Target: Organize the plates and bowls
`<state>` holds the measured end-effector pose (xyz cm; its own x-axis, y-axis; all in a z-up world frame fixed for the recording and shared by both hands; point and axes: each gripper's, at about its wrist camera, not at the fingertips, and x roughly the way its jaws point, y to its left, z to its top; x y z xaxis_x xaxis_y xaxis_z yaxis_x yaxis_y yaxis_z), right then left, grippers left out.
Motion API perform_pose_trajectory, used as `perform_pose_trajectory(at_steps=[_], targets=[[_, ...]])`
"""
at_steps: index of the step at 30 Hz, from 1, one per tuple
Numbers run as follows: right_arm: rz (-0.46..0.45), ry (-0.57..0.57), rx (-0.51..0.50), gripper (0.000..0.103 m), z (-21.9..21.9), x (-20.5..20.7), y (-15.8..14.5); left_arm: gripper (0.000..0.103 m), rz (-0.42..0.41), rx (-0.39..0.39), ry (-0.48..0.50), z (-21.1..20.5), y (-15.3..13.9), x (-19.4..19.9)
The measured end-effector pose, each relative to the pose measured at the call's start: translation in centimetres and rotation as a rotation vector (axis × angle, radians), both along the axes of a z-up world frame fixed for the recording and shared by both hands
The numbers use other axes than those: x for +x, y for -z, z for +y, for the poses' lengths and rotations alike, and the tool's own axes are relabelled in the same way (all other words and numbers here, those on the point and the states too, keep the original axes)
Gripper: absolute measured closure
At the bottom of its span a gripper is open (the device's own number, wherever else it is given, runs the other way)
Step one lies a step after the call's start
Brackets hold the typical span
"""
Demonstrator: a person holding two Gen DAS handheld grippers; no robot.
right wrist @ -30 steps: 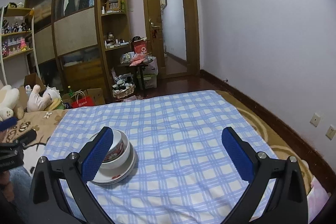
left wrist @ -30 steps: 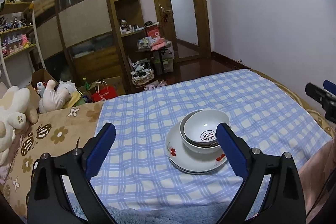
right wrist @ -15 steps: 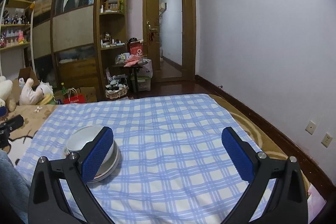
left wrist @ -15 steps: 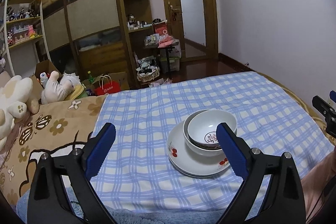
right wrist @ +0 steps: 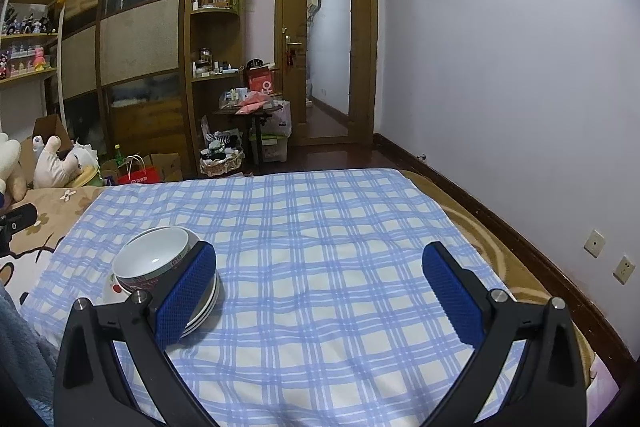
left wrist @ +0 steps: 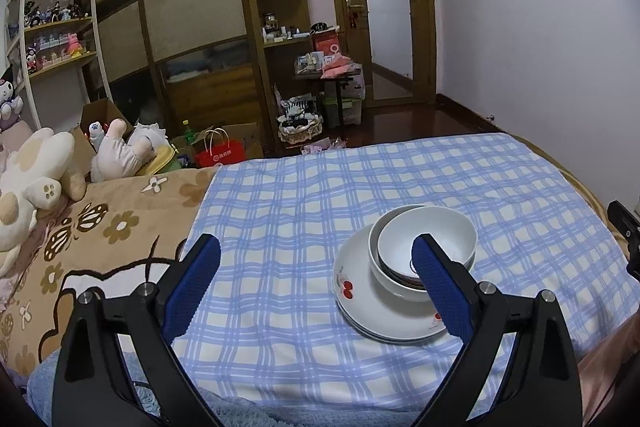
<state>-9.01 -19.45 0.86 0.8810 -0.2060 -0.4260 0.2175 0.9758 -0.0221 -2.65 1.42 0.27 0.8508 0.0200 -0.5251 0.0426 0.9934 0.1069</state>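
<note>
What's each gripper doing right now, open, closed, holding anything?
Left gripper: open, holding nothing.
Right gripper: open, holding nothing.

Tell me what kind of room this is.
Most likely a bedroom: dishes sit on a checked bedspread, with plush toys beside it and a wooden wardrobe opposite.

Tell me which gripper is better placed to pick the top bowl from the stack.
Probably the left gripper. It is open, and the top bowl lies just ahead, beside its right finger. The right gripper, also open, faces mostly bare checked cloth, with the stack off past its left finger.
</note>
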Motion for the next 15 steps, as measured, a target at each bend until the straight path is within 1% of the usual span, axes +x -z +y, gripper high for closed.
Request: perform_pose_trajectory(at_steps=[4, 15], targets=[[0.000, 0.010, -0.002, 0.000, -0.08, 0.13, 0.10, 0.008, -0.009, 0.001, -0.017, 0.12, -0.03, 0.07], [0.007, 0.008, -0.006, 0.000, -0.07, 0.41, 0.32, 0.008, 0.006, -0.008, -0.023, 0.44, 0.16, 0.27]])
